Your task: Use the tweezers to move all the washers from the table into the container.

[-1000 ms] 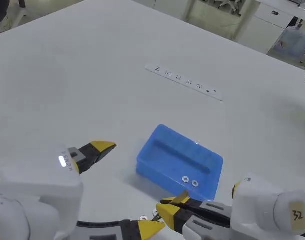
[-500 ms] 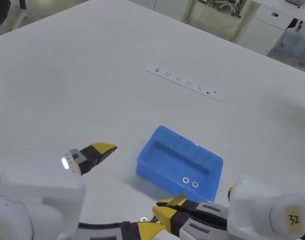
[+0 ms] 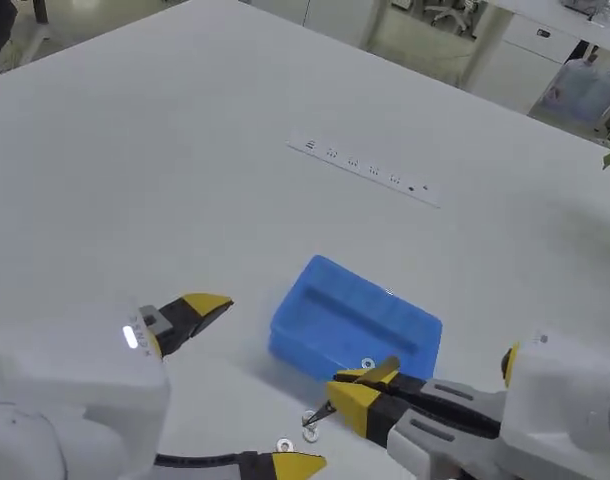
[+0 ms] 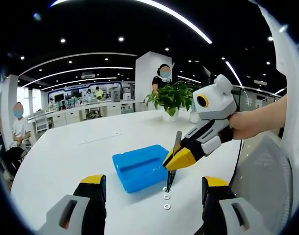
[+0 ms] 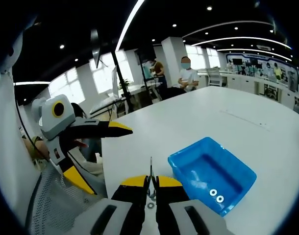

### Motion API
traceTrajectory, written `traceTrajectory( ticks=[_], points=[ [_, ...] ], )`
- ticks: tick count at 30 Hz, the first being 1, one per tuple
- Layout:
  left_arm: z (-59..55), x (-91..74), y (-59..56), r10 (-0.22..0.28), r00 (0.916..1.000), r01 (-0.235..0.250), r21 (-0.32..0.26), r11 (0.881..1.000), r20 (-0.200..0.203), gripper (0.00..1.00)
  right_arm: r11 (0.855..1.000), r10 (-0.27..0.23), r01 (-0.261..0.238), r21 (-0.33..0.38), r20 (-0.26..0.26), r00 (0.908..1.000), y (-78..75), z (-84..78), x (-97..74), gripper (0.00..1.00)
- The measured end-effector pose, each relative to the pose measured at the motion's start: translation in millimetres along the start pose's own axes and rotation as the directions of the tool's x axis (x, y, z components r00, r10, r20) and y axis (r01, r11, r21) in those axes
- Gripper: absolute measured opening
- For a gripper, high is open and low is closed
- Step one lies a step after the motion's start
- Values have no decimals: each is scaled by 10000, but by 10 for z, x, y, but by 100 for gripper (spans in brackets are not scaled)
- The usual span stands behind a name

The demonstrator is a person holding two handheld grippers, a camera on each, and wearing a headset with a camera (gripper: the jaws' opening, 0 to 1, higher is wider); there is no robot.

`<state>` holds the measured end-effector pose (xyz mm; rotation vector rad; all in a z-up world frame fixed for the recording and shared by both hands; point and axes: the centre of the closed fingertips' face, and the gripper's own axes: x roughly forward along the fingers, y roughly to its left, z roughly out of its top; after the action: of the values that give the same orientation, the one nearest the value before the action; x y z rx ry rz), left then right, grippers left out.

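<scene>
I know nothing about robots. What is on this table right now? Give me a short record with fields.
surface: white table
container: blue rectangular plastic tray, open at the top
inside tray: two small metal washers
outside tray: at least two loose washers on the table by the tray's near side
tool: thin metal tweezers, tips pointing down at the loose washers
right gripper: jaws shut on the tweezers
left gripper: jaws open, holding nothing
background: white power strip beyond the tray

Blue container — white table — silver washers, dark tweezers.
</scene>
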<state>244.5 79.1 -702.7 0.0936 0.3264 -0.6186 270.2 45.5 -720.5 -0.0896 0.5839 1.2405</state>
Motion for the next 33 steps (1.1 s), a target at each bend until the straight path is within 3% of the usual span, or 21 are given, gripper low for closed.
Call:
traceTrajectory(
  ticks=[13,24,30,33],
  points=[
    [-7,-2,9,50,10000,-50,62,10000,-38,80,9982,-592,594,-27,537,9968,-287,242,-114,2],
    [-11,-10,32,155,9999,-154,38,9999,-51,79,9921,-1191,1201,-369,283,9925,-647,305,-69,2],
    [-14,-14,41,195,9998,-195,37,9998,-67,79,9881,-1453,1448,-521,-51,9894,-872,237,45,2],
    [-18,-14,44,212,9997,-212,54,9998,-91,79,9884,-1423,1405,-581,-282,9894,-915,177,119,2]
  ],
)
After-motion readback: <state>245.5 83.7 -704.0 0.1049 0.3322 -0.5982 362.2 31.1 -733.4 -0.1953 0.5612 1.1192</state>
